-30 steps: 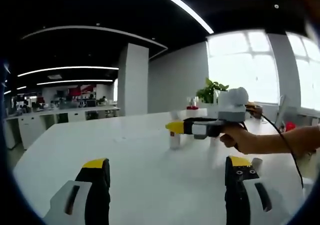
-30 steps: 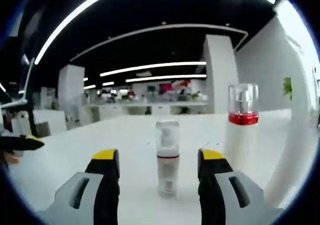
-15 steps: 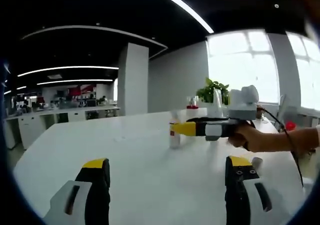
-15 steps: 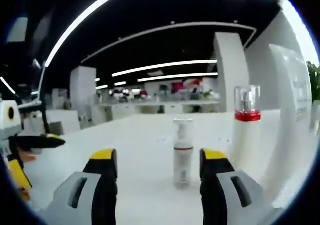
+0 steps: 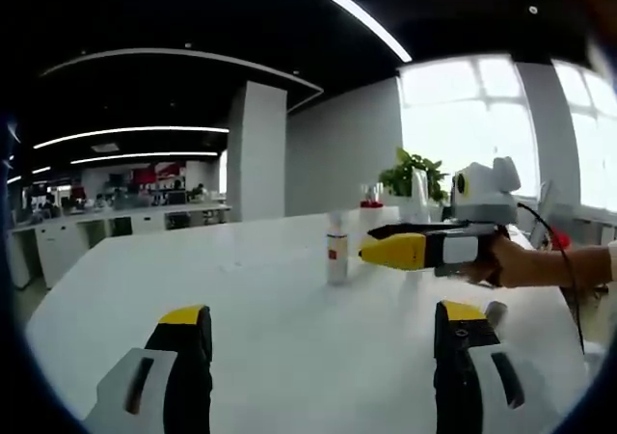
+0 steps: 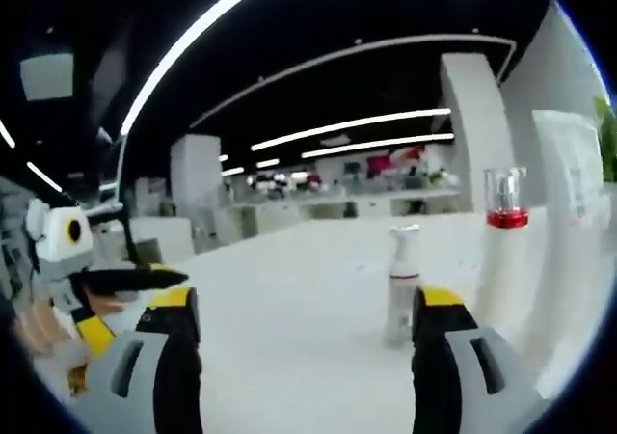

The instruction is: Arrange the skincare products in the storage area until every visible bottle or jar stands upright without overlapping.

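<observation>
A small white pump bottle (image 5: 335, 257) stands upright on the white table (image 5: 241, 299), with a pale pump head at its top and a thin red band around its body; in the right gripper view the same pump bottle (image 6: 401, 282) shows the nozzle of the pump pointing to one side and the band just below the neck. Beyond it stands a taller white bottle (image 6: 503, 260), also upright, with a clear cap whose base is red; in the left gripper view that taller bottle (image 5: 370, 212) appears farther back, near a green plant (image 5: 413, 176) by the bright windows. The two bottles stand apart, not touching. In the left gripper view the left gripper (image 5: 328, 342) has its two yellow-tipped black jaws spread wide with nothing between them, and the pump bottle stands well ahead of them, roughly along the middle of the gap. The right gripper (image 5: 386, 251), held in a hand (image 5: 506, 262), reaches in from the right with its yellow tip just beside the pump bottle but not touching it. In the right gripper view the right gripper (image 6: 304, 323) has its own jaws spread and empty, and the pump bottle stands ahead, just inside the right-hand jaw. The left gripper (image 6: 125, 280) comes into this view from the left.
</observation>
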Tool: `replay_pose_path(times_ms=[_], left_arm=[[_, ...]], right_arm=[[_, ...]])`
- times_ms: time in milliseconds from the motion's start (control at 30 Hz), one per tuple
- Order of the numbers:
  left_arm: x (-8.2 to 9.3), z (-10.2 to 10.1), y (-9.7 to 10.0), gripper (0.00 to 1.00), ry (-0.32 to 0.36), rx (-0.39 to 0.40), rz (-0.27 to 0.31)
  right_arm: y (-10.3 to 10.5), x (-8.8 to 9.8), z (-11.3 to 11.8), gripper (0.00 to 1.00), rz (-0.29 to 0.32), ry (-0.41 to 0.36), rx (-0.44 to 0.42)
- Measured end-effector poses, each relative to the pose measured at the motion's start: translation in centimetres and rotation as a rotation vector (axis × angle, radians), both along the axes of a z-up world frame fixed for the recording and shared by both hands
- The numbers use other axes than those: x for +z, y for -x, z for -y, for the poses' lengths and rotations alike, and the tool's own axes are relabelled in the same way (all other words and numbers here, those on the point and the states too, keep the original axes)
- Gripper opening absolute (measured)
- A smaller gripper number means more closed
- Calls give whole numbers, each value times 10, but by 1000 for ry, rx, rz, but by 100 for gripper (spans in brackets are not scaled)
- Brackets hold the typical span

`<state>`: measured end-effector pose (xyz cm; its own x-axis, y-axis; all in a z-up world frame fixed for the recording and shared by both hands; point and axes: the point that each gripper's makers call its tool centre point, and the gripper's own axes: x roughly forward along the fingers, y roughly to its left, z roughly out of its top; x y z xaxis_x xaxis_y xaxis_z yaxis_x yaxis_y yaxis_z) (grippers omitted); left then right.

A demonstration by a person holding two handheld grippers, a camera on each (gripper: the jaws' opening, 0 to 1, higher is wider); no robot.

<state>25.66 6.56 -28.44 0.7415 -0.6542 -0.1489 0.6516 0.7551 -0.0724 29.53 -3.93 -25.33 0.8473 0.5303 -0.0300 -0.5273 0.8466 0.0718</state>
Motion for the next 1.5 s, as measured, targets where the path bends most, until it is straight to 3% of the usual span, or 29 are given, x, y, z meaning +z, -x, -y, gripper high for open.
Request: replay_pose_path(times_ms=[67, 367, 467, 633, 800, 900, 1033, 1100, 1267, 1300, 1500], left_arm=[[0, 0, 1, 99, 4, -1, -1], [-2, -2, 4, 99, -2, 10, -2], [-2, -1, 8, 99, 0, 12, -2], [-4, 0, 11, 99, -11, 13, -2], [-4, 0, 14, 99, -11, 15, -6], [-5, 3, 20, 99, -12, 15, -6], [-5, 4, 22, 99, -11, 14, -6], [-5, 5, 23, 99, -13, 16, -6], [-5, 3, 23, 99, -7, 18, -7], [-5, 2, 23, 99, -8, 18, -7], [-5, 6, 28, 99, -9, 14, -5]], right_arm=[[7, 6, -5, 93, 0, -53, 36], [29, 21, -7, 100, 15, -74, 126], [36, 36, -5, 100, 62, -116, 179], [48, 44, -5, 100, 103, -38, 235], [78, 44, -20, 96, 91, -15, 408], [106, 32, -34, 95, 40, 30, 560], [128, 13, -44, 97, -15, 140, 667], [133, 6, -46, 95, -29, 189, 684], [146, -18, -47, 88, -155, 314, 754], [142, -24, -45, 88, -163, 365, 749], [144, -47, -41, 80, -267, 514, 801]])
